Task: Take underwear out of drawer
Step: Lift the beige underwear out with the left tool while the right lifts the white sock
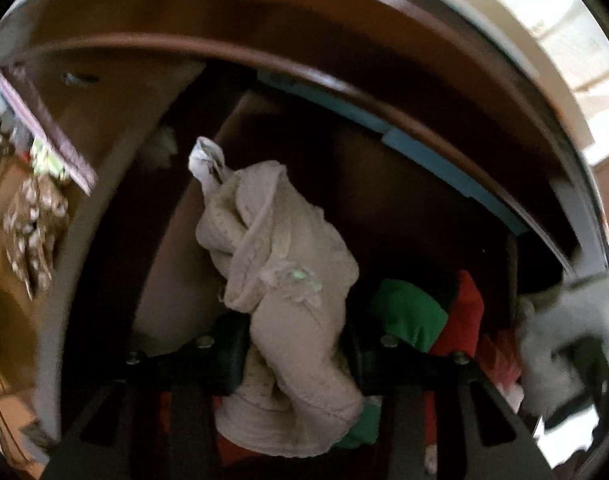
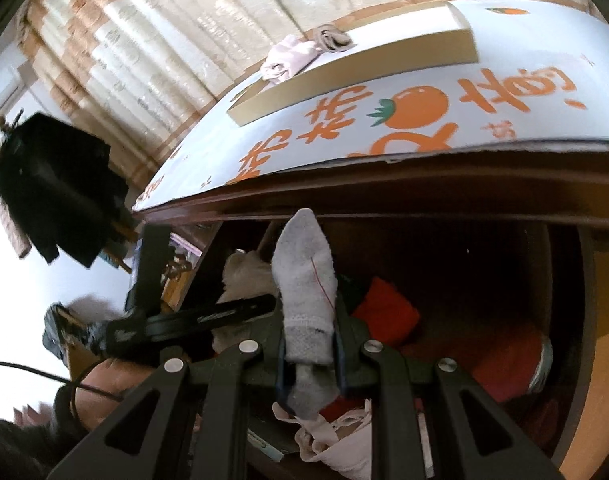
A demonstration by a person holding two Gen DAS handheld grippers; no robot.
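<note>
The left gripper (image 1: 296, 356) pinches a crumpled beige cotton undergarment (image 1: 280, 256). The right gripper (image 2: 308, 344) clamps a grey knit sock (image 2: 306, 280). Both seem light, limp; bunched folds grip best.

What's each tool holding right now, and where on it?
Left tool: beige underwear, pinched around its bunched middle. Right tool: grey sock, clamped near its cuff end, toe sticking up.

Between your left jaws hangs the underwear (image 1: 280, 264); between your right jaws, a sock (image 2: 306, 280), above the drawer (image 2: 504, 280).
</note>
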